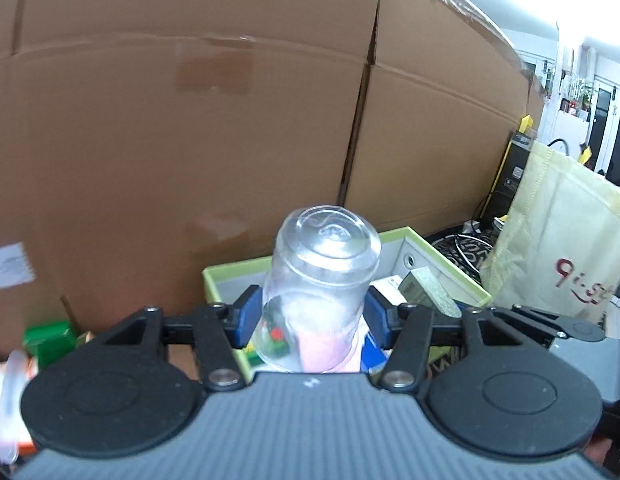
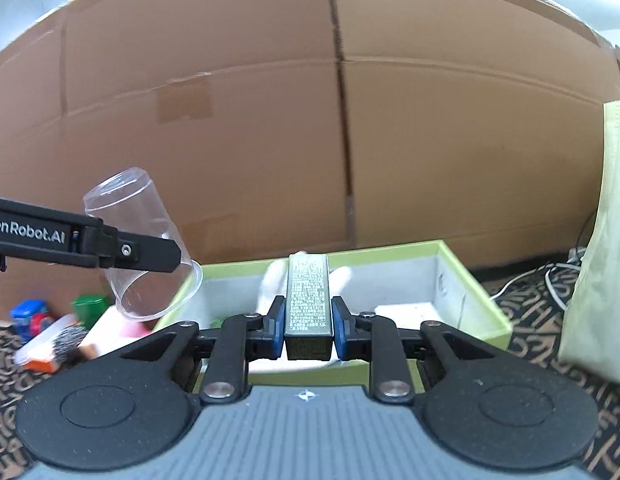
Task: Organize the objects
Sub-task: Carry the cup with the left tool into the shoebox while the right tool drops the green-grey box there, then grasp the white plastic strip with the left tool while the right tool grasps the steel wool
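My left gripper (image 1: 312, 316) is shut on a clear plastic cup (image 1: 318, 280), held with its base pointing away, above the near left corner of a green-rimmed open box (image 1: 450, 264). The cup also shows in the right wrist view (image 2: 138, 248), gripped by the left gripper's fingers (image 2: 150, 254) at the box's left edge. My right gripper (image 2: 308, 330) is shut on a grey-green rectangular box with small print (image 2: 309, 300), held over the green-rimmed box (image 2: 490, 316). That box holds white items.
A large cardboard box (image 2: 310, 120) forms a wall right behind. A cream fabric bag (image 1: 558, 240) stands at the right. Small items lie on the patterned floor at the left: a green container (image 2: 90, 306), a blue packet (image 2: 28, 316), a brush (image 2: 66, 340). Cables (image 2: 550, 276) lie right of the box.
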`<state>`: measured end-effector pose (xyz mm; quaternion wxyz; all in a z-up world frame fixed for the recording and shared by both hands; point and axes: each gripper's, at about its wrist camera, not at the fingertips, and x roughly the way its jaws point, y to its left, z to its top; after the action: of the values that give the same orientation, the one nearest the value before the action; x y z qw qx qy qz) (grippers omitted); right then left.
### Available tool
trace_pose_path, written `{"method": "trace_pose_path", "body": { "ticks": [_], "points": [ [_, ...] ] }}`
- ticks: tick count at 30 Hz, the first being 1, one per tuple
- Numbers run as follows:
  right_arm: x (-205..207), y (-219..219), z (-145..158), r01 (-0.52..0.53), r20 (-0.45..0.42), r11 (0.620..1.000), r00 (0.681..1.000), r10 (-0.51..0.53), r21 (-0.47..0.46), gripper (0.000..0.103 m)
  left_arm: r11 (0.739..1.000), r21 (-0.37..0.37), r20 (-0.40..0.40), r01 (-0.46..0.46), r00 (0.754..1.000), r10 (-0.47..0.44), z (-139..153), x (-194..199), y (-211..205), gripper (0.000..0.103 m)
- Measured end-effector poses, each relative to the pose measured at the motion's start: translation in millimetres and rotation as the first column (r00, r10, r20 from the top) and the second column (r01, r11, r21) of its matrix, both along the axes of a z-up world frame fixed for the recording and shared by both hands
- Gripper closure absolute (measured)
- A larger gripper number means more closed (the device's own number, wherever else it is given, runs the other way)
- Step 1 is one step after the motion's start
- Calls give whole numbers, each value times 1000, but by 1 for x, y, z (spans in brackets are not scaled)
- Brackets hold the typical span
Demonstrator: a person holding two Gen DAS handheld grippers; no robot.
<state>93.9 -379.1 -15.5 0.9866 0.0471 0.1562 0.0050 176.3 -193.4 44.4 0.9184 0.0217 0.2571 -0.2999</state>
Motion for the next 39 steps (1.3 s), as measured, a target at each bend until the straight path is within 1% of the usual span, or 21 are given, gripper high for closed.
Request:
{"method": "trace_pose_path", "body": {
  "ticks": [4, 7, 8, 9, 10, 11, 12, 14, 17, 21, 24, 26, 30, 33, 36, 39],
  "points": [
    [19, -7, -4, 12, -1, 999, 1000, -12, -30, 77, 1000, 15, -8, -1, 1000, 1, -10, 19, -22, 49],
    [32, -13, -12, 23, -6, 999, 1000, -23, -25, 77, 999, 27, -14, -16, 1000, 16, -23, 30, -31, 47],
    [36, -14, -17, 31, -5, 999, 999, -31, -21, 77, 999, 34, -10, -21, 1000, 22, -29, 34, -33, 45],
    [40, -15, -22, 41, -4, 999, 999, -42, -24, 73, 999, 35, -3, -22, 1000, 22, -35, 38, -34, 39],
    [45, -16, -28, 50, -17, 998, 999, -51, -38, 59, 999, 37, 0, -12, 1000, 12, -41, 41, -35, 31],
    [50, -18, -32, 64, -35, 996, 997, -66, -56, 41, 999, 43, -1, -23, 1000, 23, -46, 43, -34, 14],
    [50, -19, -35, 82, -41, 994, 996, -85, -71, 36, 998, 40, 5, -52, 999, 52, -50, 42, -29, 6],
    [42, -23, -38, 113, -4, 989, 993, -114, -92, 29, 997, 12, 24, -73, 997, 73, -52, 36, -18, 0],
    [29, -29, -37, 159, 25, 984, 987, -158, -81, 19, 996, 3, 43, -85, 995, 84, -51, 26, -6, 0],
    [11, -28, -33, 165, 34, 985, 986, -164, -43, 15, 995, 4, 58, -101, 993, 101, -45, 16, 3, 0],
    [-6, -20, -25, 158, 53, 986, 986, -156, -43, 14, 994, -15, 36, -110, 993, 110, -41, 6, 12, 0],
    [-12, -14, -21, 152, 75, 988, 986, -148, -38, 10, 993, -25, 20, -117, 993, 118, -37, -2, 18, 0],
    [-37, 5, -9, 130, 122, 991, 985, -125, -31, 7, 991, -44, 21, -127, 992, 128, -30, -30, 40, 0],
    [-55, 19, -5, 93, 137, 995, 987, -89, -30, 6, 988, -45, 29, -149, 988, 150, -29, -49, 58, 0],
    [-66, 36, -7, 54, 133, 998, 990, -51, -26, 4, 982, -39, 29, -186, 982, 188, -32, -69, 84, 0],
    [-77, 54, -11, 16, 118, 1000, 993, -13, -22, 4, 969, -45, 14, -243, 970, 244, -40, -83, 113, 0]
  ]
}}
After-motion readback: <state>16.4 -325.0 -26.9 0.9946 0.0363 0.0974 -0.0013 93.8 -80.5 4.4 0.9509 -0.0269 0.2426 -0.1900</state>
